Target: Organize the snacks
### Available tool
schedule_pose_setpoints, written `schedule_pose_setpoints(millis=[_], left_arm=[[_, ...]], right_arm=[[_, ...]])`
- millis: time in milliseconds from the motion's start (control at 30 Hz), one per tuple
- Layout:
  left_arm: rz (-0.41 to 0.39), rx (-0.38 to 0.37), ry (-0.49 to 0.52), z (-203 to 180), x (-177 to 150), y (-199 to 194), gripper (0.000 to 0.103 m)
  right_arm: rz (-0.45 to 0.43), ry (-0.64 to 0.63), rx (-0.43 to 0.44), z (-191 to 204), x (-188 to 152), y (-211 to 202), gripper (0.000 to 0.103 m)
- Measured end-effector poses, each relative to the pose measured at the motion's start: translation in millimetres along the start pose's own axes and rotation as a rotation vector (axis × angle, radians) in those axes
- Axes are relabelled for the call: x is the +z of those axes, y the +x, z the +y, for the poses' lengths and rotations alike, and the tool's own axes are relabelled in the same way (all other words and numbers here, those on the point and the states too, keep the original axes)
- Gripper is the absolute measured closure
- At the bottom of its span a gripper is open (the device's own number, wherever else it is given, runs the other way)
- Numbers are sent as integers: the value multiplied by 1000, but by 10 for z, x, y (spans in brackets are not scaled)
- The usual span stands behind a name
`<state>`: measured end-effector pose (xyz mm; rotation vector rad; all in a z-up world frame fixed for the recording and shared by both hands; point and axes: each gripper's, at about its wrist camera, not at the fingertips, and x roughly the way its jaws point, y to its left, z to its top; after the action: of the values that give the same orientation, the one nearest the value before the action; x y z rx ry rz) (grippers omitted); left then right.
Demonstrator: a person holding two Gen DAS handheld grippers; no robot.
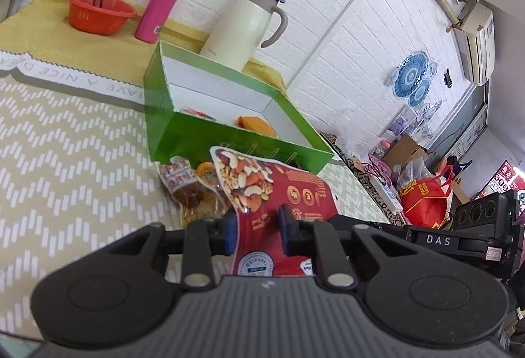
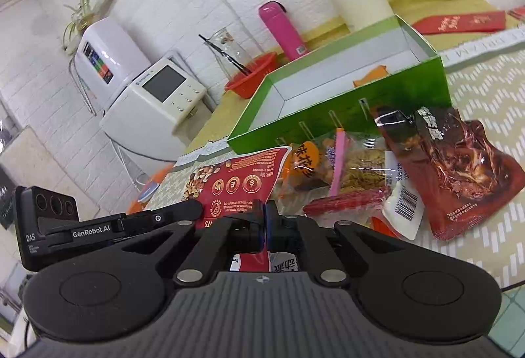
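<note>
- Your left gripper (image 1: 256,228) has its fingers (image 1: 288,221) set either side of the red nut pouch (image 1: 262,190), with the pouch's lower end between them. The gap looks narrow and the pads seem to bear on the film, so I judge it pinched rather than loose.
- Your right gripper (image 2: 264,223) has its fingers drawn almost together. A red and white packet edge shows just below them, but you cannot tell whether it is caught between the pads.
- The nut pouch sits in front of the green box (image 1: 229,141), above the heap of loose snacks on the surface (image 1: 65,144). In the right wrist view it lies left of the heap, short of the box wall.
- Expect it to be light and floppy: thin glossy film over loose nuts. It will sag and swing from one held end, and the film is probably slippery.
- Hold on the flat sealed border, not the bulging middle, where the nuts shift under pressure.
- The dark red meat packet (image 2: 459,167) and the clear cracker bag (image 2: 357,171) likely behave alike; the crackers crush easily.
- The box already holds an orange packet (image 1: 256,125).
</note>
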<state>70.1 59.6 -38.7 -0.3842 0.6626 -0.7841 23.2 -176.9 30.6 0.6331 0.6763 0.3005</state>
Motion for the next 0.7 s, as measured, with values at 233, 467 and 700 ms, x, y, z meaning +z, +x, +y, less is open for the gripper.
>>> schedule_pose_setpoints(millis=[233,467,700], left_arm=[[-47,-9,16,-6,633,514,89],[-59,37,5,143,1051,1058,90],[-36,97,19,287,1067,1292,87]], right_arm=[[-73,87,4,-261,660,273,100],[-98,113,-27,-526,1097,711,99],[-136,143,-70,-759,1182,874,60]])
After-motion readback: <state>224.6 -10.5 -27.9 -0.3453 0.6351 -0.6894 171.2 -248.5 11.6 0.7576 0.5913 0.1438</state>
